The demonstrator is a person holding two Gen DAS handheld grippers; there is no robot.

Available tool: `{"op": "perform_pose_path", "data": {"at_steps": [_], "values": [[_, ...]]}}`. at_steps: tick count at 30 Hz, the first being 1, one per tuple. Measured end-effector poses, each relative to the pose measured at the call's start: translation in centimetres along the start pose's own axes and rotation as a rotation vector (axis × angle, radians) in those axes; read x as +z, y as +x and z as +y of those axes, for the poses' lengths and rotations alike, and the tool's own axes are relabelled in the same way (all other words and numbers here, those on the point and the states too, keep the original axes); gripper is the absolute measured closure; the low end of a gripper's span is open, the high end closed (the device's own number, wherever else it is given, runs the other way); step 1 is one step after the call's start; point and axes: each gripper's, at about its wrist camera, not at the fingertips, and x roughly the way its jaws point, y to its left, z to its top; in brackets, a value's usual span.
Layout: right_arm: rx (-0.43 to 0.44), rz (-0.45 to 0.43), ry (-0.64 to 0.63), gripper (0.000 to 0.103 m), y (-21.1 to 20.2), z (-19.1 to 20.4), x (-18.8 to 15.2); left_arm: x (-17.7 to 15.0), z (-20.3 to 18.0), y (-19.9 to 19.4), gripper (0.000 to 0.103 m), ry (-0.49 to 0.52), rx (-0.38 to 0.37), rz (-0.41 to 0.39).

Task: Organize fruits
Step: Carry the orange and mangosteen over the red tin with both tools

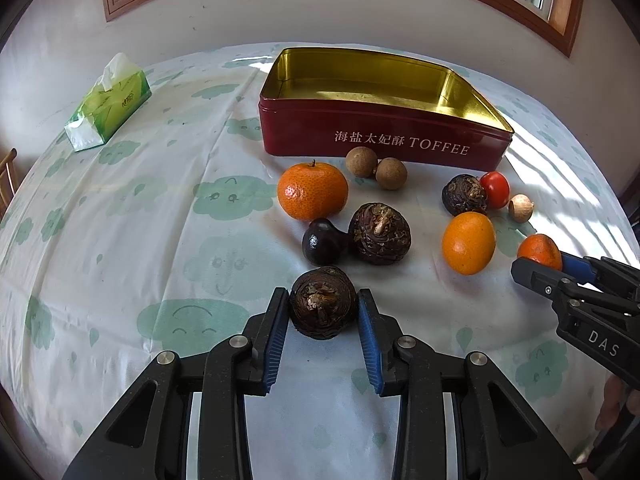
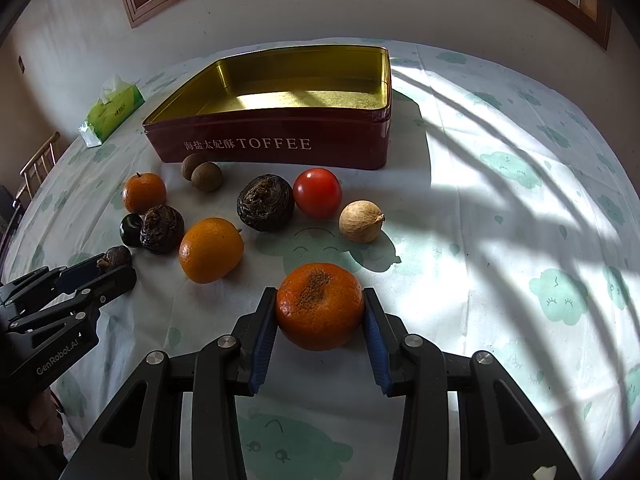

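A red toffee tin (image 1: 384, 136) (image 2: 272, 148) with a gold inside stands open and empty at the back of the table. My left gripper (image 1: 323, 300) is shut on a dark brown water chestnut (image 1: 322, 302), also in the right wrist view (image 2: 114, 258). My right gripper (image 2: 320, 300) is shut on a blemished tangerine (image 2: 320, 306), also in the left wrist view (image 1: 539, 251). Loose in front of the tin lie a tangerine (image 1: 313, 191), an orange kumquat (image 1: 468, 242), a red tomato (image 2: 317, 192), two more water chestnuts (image 1: 379, 234) (image 2: 265, 202), two longans (image 1: 376, 167), a dark chestnut (image 1: 322, 241) and a pale nut (image 2: 361, 221).
A green tissue pack (image 1: 107, 104) lies at the back left. A white cloth with green cloud prints (image 1: 120, 240) covers the round table. A wooden chair (image 2: 38, 164) stands beyond the left edge. A wall with a window frame is behind.
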Motion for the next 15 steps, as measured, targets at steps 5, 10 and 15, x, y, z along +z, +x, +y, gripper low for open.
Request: {"op": "perform_pose_path", "data": {"at_steps": [5,10,15], "values": [[-0.002,-0.001,-0.006,0.066,-0.1,0.1,0.1,0.2,0.0,-0.5,0.068,0.003,-0.004,-0.013],[-0.009,-0.016,-0.022,0.066,-0.6,0.4,0.2,0.4,0.0,-1.0,0.068,0.004,-0.009,-0.026],[-0.011,-0.025,-0.022,0.066,-1.1,0.4,0.1,0.5,0.2,-1.6,0.068,0.005,-0.005,-0.041]]}}
